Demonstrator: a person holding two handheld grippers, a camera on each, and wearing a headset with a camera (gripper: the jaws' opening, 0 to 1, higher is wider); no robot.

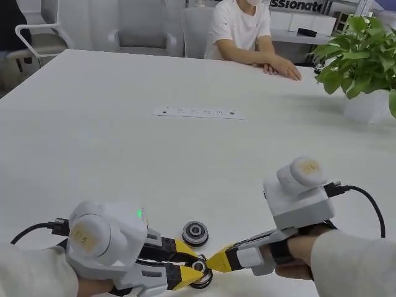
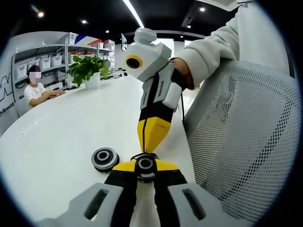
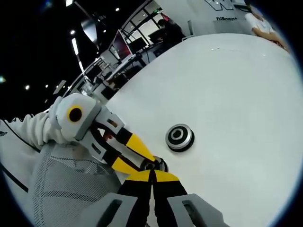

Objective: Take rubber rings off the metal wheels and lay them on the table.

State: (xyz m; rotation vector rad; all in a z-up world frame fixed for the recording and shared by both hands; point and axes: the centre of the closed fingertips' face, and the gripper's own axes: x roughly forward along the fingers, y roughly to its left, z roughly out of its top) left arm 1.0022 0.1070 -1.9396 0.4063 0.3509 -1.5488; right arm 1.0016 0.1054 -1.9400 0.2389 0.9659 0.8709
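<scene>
Near edge of the tabletop (image 1: pixel 185 161), just in front of the person.

Left gripper (image 1: pixel 189 265) is clamped narrow on a metal wheel (image 2: pixel 145 166), one yellow jaw on each side. The wheel lies flat, its axle pointing up.

Right gripper (image 1: pixel 215 260) comes in from the opposite side, jaws pressed together to a point. The tip touches the wheel's rim on the side facing away from the left gripper. Whether it has nipped the rubber ring I cannot tell; the ring is too small to make out.

The two grippers lie nearly in one line, nose to nose, with the wheel between them. Any peel would likely run back along that line, toward the right hand.

Second wheel (image 1: pixel 195 233) lies loose just beside, on the side toward the tabletop's middle and nearer the left gripper's jaws.
</scene>
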